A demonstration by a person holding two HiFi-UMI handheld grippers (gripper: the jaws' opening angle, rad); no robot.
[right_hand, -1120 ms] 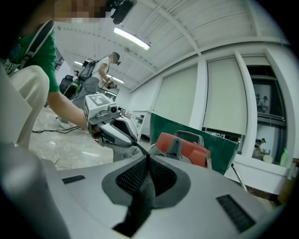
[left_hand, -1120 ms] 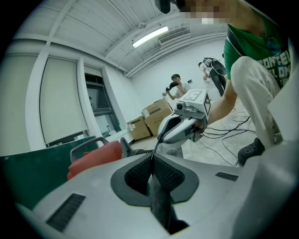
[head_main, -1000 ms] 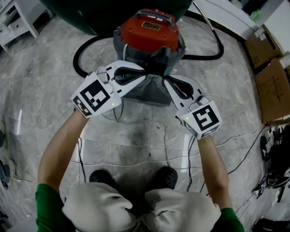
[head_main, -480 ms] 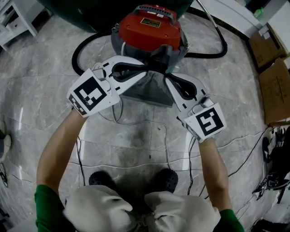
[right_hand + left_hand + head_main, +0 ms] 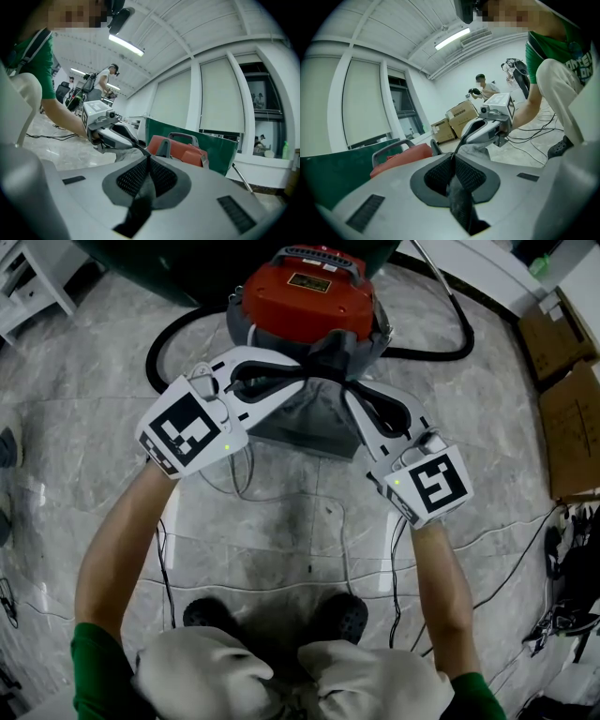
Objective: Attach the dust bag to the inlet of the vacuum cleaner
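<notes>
Grey fabric dust bag point(image 5: 305, 418) is held at its mouth against the front of the red vacuum cleaner point(image 5: 309, 296), which stands on the marble floor point(image 5: 281, 512). The left gripper point(image 5: 302, 381) has its jaws closed on the bag's rim cloth, and the right gripper point(image 5: 345, 395) is closed on the cloth beside it. Over the last second both have carried the bag slightly nearer the machine. The inlet is hidden behind the bag; judged, the mouth is being aligned and is not yet seated
</notes>
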